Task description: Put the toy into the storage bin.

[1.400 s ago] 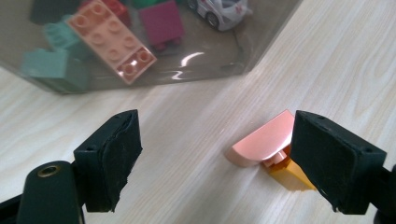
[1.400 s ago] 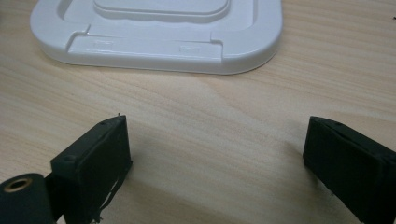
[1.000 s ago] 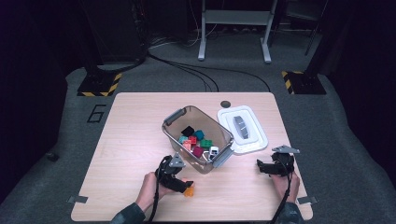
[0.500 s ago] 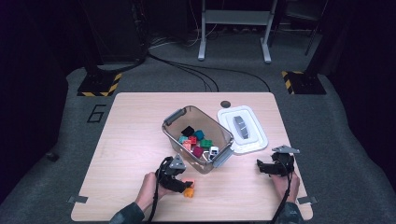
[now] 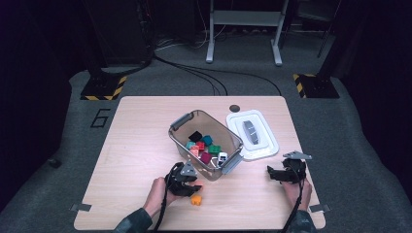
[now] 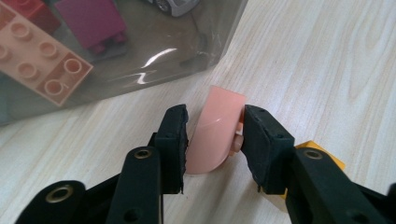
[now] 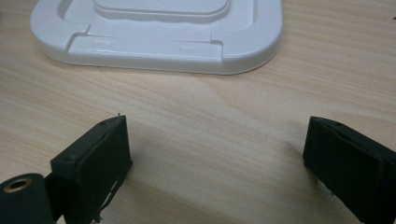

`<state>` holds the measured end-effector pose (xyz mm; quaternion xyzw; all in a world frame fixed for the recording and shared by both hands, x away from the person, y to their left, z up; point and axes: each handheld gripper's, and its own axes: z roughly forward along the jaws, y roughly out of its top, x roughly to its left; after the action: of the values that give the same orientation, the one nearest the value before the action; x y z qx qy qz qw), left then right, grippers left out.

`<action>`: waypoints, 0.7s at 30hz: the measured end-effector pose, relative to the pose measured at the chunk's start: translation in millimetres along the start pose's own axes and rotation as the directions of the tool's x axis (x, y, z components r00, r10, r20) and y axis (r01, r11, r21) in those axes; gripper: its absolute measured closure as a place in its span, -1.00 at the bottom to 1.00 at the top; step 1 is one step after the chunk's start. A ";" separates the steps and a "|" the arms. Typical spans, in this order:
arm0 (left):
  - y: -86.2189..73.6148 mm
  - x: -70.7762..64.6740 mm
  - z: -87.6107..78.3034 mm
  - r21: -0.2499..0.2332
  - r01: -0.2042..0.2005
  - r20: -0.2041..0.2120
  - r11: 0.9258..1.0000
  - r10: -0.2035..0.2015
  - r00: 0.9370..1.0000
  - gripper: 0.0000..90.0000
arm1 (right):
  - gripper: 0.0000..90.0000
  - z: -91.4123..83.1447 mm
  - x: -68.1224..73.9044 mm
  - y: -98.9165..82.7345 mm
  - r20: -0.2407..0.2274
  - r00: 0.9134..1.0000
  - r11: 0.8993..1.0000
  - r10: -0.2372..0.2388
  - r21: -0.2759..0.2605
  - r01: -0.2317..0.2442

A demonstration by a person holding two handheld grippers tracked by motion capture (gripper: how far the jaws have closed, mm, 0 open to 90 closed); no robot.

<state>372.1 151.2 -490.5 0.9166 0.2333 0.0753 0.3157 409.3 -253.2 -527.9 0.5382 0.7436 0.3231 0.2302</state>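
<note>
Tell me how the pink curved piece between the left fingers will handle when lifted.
The pink piece looks like rigid moulded plastic, so probably stiff and light. Its glossy, rounded top may slip. The left gripper, whose fingers have just been closing, pinches its sides, which should probably hold.

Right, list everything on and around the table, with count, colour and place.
Table: one, light wood, centre.
Bin: one, clear grey plastic, mid-table, holding mixed coloured bricks.
Lid: one, white, flat on the table right of the bin.
Pink brick: one, on the table beside the bin, between the left gripper's jaws.
Orange brick: one, near edge, by the left gripper.
Striped floor plates: two, yellow-black, beyond the table.
Left gripper: black, jaws have just been closing and now press the pink brick.
Right gripper: black, open over bare table near the lid.
</note>
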 end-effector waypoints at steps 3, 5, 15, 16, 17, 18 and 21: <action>-1.5 0.0 1.1 0.009 -0.012 0.005 1.000 0.012 1.000 0.47 | -0.85 0.1 0.0 0.0 -0.001 1.000 1.000 0.000 -0.001 0.000; -2.9 0.0 -0.4 0.010 -0.009 -0.001 1.000 0.009 1.000 0.48 | -0.85 0.0 0.0 0.0 0.000 1.000 1.000 0.000 0.000 0.000; -17.5 13.7 -21.1 -0.026 0.038 -0.047 0.999 -0.039 0.998 0.49 | -0.85 0.0 0.0 0.0 0.000 1.000 1.000 0.001 0.000 -0.001; -18.6 15.1 -23.7 -0.032 0.047 -0.051 0.998 -0.049 0.998 0.49 | -0.85 -0.1 0.0 0.0 0.000 1.000 1.000 0.001 0.000 -0.001; -19.6 16.3 -25.6 -0.041 0.053 -0.060 0.998 -0.055 0.997 0.49 | -0.85 0.0 0.0 0.0 0.000 1.000 1.000 0.001 0.000 -0.001; -20.3 18.1 -28.5 -0.040 0.054 -0.058 0.998 -0.056 0.997 0.49 | -0.85 0.0 0.0 0.0 -0.001 1.000 1.000 0.000 0.000 0.000; -21.8 22.3 -35.2 -0.063 0.071 -0.059 0.995 -0.075 0.995 0.49 | -0.85 0.0 0.0 0.0 -0.001 1.000 1.000 0.001 0.000 -0.001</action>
<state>373.4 196.0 -476.3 0.8948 0.2739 0.0989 0.3385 409.3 -253.2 -527.9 0.5382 0.7436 0.3235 0.2296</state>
